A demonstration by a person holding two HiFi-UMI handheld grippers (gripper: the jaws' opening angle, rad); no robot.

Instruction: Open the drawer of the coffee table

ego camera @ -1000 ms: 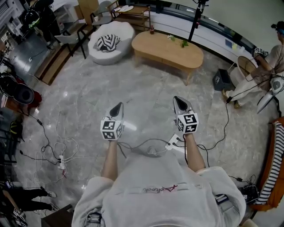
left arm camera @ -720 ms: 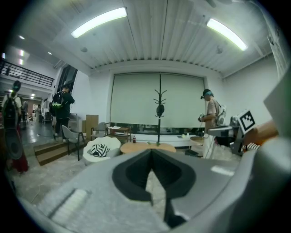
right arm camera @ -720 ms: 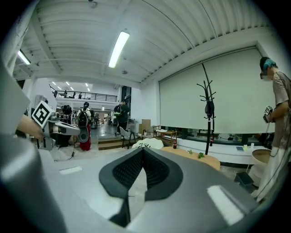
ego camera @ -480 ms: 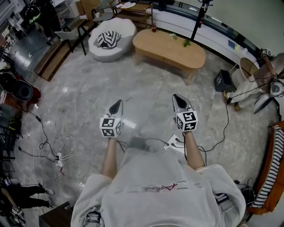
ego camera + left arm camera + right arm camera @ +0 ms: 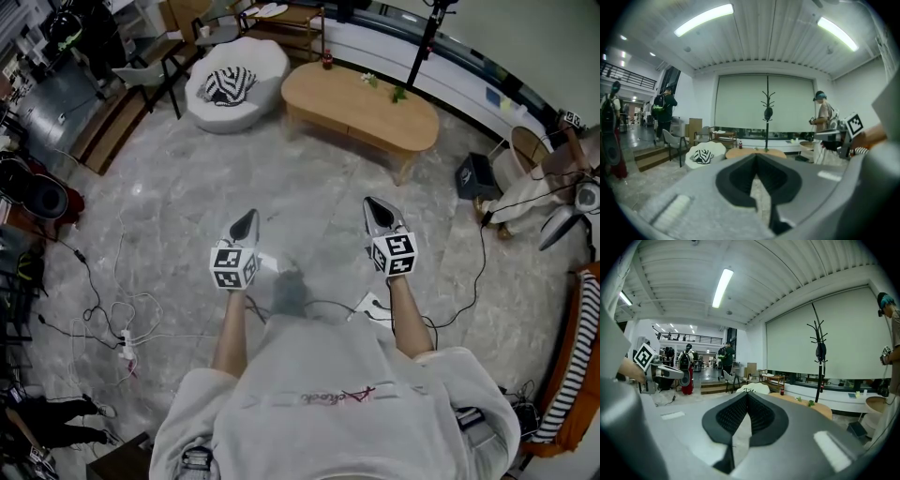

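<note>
The oval light-wood coffee table (image 5: 361, 105) stands well ahead of us across the grey marble floor (image 5: 187, 197), its drawer not visible from here, so we judge the whole opening is yet to do. Our left gripper (image 5: 246, 225) and right gripper (image 5: 379, 216) are both closed tight, holding nothing.

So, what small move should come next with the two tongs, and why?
Probably a step forward toward the coffee table: it stands far ahead across the floor, well out of reach. The left tongs and the right tongs are both shut and hold nothing, so opening them can wait.
</note>
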